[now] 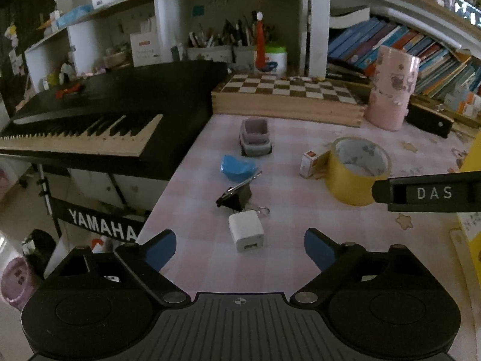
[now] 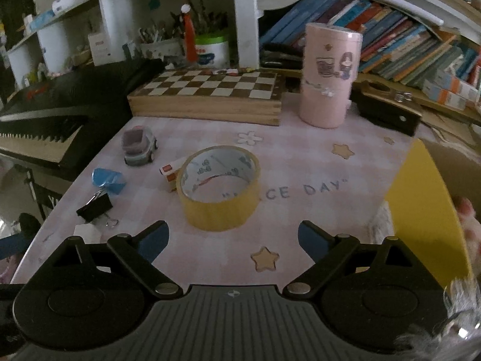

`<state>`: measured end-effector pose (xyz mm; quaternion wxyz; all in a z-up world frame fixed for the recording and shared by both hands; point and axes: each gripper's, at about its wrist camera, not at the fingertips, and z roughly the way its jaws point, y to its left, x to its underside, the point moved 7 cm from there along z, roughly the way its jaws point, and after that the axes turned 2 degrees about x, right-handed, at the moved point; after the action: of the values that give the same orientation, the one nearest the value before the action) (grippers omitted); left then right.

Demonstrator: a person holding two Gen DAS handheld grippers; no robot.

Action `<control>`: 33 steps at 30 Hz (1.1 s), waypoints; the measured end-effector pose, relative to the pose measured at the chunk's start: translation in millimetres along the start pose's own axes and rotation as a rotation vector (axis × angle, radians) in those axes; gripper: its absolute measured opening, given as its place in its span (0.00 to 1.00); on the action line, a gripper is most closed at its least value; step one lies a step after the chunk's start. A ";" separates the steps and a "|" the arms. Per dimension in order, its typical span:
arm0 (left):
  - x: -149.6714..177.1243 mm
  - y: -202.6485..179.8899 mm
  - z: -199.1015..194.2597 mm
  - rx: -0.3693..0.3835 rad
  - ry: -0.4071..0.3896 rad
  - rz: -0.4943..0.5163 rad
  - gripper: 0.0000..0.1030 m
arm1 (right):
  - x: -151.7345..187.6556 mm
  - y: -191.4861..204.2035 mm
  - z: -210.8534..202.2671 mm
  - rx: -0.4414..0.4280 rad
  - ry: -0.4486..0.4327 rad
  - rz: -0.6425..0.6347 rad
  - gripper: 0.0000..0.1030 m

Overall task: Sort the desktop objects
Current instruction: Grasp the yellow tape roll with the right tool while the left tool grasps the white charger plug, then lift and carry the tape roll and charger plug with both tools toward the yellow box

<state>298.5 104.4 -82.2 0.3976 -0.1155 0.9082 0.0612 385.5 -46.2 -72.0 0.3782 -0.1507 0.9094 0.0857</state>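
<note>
On the pink checked table (image 1: 300, 240) both tools hang wide and empty: left tool (image 1: 240, 248) over the white cube charger (image 1: 246, 230), right tool (image 2: 233, 239) near the yellow tape roll (image 2: 219, 186). Risk: nudging the black binder clip (image 1: 236, 194) touching it.

In the left wrist view the charger cube (image 1: 246, 230) lies low at centre on the surface (image 1: 300, 264), the binder clip (image 1: 236, 194) just above it. Higher up come the crumpled wrapper (image 1: 237, 167) and the toy car (image 1: 255, 135). The tape roll (image 1: 357, 170) sits to the right, a small box (image 1: 309, 164) touching its left side. Behind them, the chessboard (image 1: 285, 90) stretches across, the keyboard (image 1: 90, 129) at left, the cylinder (image 1: 390, 87) at upper right.
</note>
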 end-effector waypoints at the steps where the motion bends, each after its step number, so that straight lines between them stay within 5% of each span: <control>1: -1.0 0.1 3.1 -0.004 0.004 -0.004 0.91 | -2.2 1.9 4.5 -0.003 0.004 -0.010 0.92; 17: -1.6 -1.2 51.1 -0.014 0.093 -0.028 0.57 | -24.5 10.5 65.0 0.003 0.038 -0.093 0.97; 22: -2.9 -5.0 49.4 0.007 0.087 -0.013 0.28 | -27.3 10.3 77.6 -0.004 0.041 -0.094 0.97; 33: -1.6 5.2 37.3 0.037 0.086 -0.061 0.28 | -31.1 19.1 91.0 -0.034 0.057 -0.151 0.83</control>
<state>324.7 117.2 -106.2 0.3617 -0.1381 0.9216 0.0273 460.1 2.8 -112.7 0.3548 -0.2277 0.9043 0.0678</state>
